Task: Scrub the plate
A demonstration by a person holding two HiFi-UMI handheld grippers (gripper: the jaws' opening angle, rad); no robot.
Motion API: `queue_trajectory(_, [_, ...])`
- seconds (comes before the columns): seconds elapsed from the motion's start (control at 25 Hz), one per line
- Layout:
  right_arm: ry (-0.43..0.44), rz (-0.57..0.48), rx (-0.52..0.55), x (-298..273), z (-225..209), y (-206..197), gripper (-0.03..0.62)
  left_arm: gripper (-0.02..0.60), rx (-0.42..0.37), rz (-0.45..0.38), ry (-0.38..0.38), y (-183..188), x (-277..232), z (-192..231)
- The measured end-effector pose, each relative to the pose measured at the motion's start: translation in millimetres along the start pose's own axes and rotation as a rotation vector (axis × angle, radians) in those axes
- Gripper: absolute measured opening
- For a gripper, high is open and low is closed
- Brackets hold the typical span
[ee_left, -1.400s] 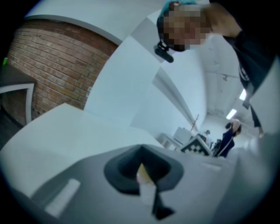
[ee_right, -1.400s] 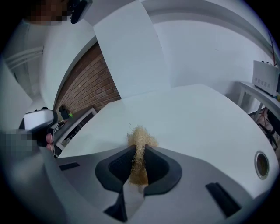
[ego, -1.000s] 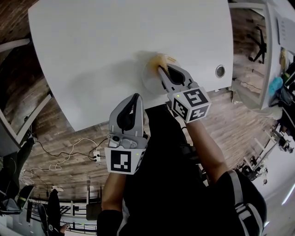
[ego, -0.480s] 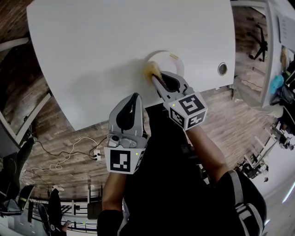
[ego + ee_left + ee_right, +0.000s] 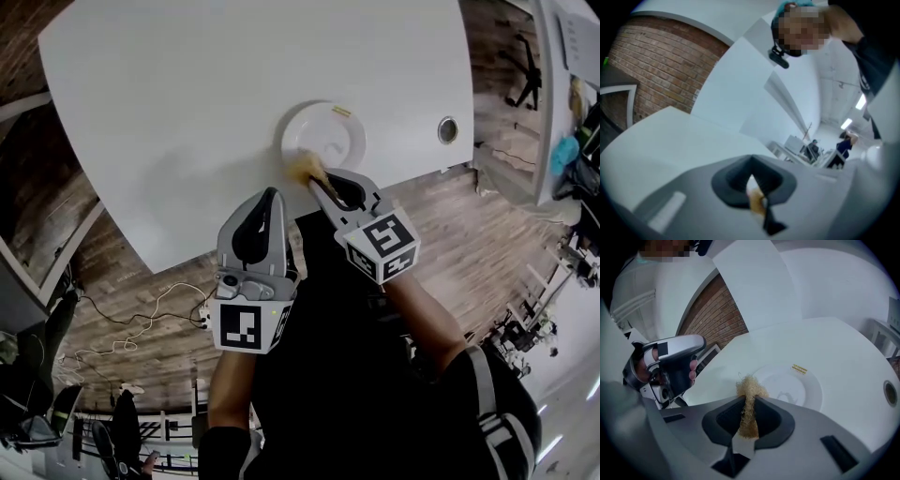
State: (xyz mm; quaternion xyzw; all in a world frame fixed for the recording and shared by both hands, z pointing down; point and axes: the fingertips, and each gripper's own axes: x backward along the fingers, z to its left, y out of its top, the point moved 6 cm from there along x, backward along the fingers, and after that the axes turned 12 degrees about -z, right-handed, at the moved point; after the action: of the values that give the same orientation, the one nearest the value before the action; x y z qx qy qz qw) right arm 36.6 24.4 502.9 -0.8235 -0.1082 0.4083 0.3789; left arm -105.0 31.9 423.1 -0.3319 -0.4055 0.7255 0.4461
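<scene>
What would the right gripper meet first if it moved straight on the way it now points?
Most likely the plate. The right gripper points at its near rim, and the scrubber in its fingers leads, so the tuft would meet the plate first. Whether it touches already is unclear.

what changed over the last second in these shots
The right claw, shut on the fibre scrubber, drew back toward the person across the plate, from its far side to its near rim, uncovering most of it. Nothing was let go. The left claw stayed off the table edge; the plate stayed put.
</scene>
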Motion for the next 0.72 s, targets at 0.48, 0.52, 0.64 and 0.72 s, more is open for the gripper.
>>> queue_trajectory(0.48, [-0.091,-0.010,-0.016,35,-33,-8,0.048,0.003,0.005,0.026,-0.035,-10,-14,-15])
queue_trajectory(0.52, [-0.099,-0.014,-0.014,37,-37,-7,0.048,0.003,0.005,0.027,-0.036,-10,-15,-16])
queue_trajectory(0.64, [-0.121,-0.028,-0.010,40,-50,-2,0.048,0.003,0.009,0.032,-0.034,-13,-19,-19])
queue_trajectory(0.72, [-0.131,-0.040,-0.009,42,-59,2,0.048,0.003,0.011,0.033,-0.028,-15,-22,-22])
